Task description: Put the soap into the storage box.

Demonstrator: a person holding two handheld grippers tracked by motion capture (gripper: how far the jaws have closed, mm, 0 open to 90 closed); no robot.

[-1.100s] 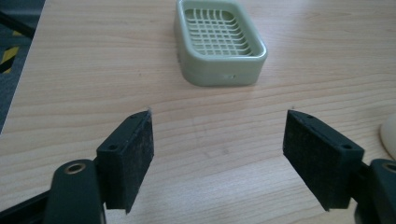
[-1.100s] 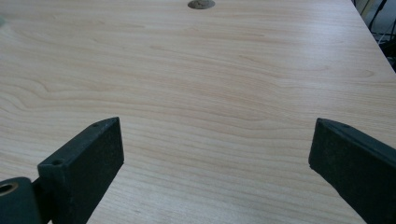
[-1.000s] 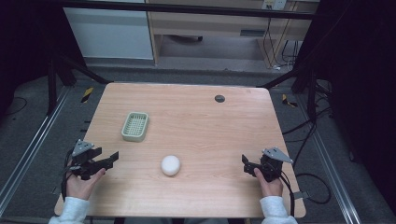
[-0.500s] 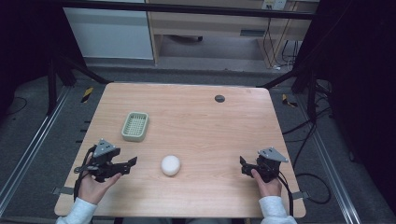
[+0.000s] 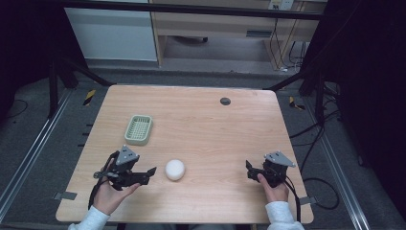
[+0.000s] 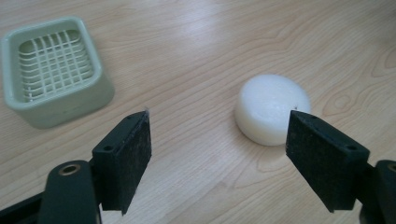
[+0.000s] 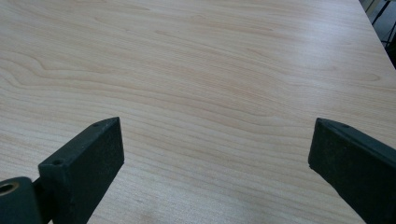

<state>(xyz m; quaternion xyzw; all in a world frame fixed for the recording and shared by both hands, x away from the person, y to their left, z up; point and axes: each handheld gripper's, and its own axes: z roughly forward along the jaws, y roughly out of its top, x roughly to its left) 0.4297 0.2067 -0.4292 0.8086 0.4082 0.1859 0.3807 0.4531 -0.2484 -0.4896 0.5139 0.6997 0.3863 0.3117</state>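
Landmark: white round puck [image 5: 174,169], a low disc with rounded edges, lying flat on the wooden tabletop [image 5: 201,129] near the person's edge and somewhat to the person's left of the middle. In the left gripper view the same puck [image 6: 272,108] rests on the wood grain untouched, with bare wood all around it.

Left hand-held gripper [image 5: 148,172]: held in the person's left hand [image 5: 111,194], just beside the puck on its left, tips pointing toward it and close to it without contact. In the left gripper view the left hand-held gripper [image 6: 218,156] has its jaws spread wide with nothing between them; the puck sits just beyond the tips, nearer the jaw on the right of that view, whose upper corner overlaps the puck's edge in the picture.

Green basket [image 5: 139,129]: a small pale-green rectangular tray with a grid bottom, on the tabletop beyond the puck and to its left, well apart from it. In the left gripper view the basket [image 6: 53,70] stands upright, open side up.

Right hand-held gripper [image 5: 249,170]: held in the person's right hand [image 5: 275,189], well apart from the puck on its right, near the tabletop's right edge. In the right gripper view the right hand-held gripper [image 7: 215,158] has its jaws wide apart over bare wood.

Dark round spot [image 5: 225,101]: on the tabletop far beyond the puck, toward the far edge, to the right.
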